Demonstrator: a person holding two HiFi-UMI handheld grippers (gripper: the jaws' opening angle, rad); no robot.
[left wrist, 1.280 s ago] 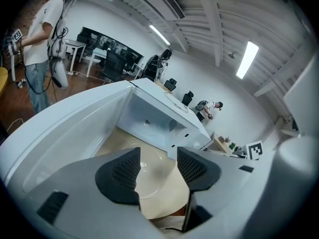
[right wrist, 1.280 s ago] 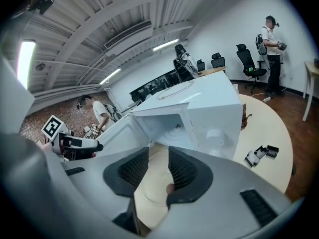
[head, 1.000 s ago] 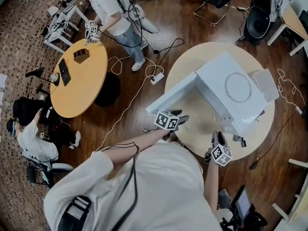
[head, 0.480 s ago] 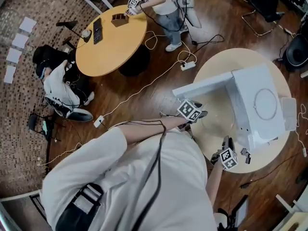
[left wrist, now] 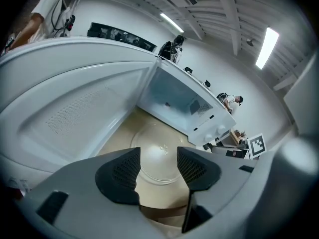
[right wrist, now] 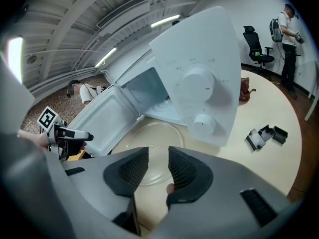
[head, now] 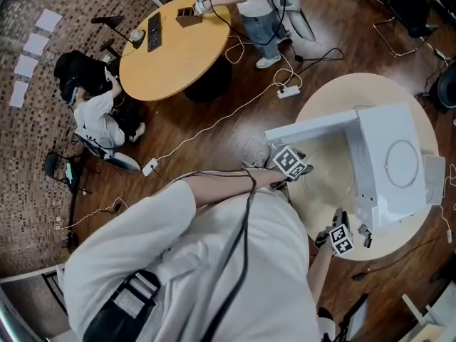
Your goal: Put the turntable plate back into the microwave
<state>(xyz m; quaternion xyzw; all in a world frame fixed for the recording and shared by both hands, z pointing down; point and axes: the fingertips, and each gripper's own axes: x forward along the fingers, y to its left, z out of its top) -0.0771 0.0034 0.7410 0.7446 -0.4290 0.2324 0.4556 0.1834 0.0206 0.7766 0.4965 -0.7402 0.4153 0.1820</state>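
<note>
the clear turntable plate (right wrist: 149, 136) lies flat on the round counter (head: 399, 244), just in front of the microwave (head: 392, 162), whose door (head: 313, 129) stands wide open. the left gripper (left wrist: 158, 166) and right gripper (right wrist: 158, 169) both point down at the plate, jaws apart, apparently touching nothing.

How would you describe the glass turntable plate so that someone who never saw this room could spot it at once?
Find the round pale table bearing the white microwave with its door swung open. On the tabletop before the open cavity, beside that door, lies the turntable plate. It is the only clear, flat disc there: the table shows through it.
</note>
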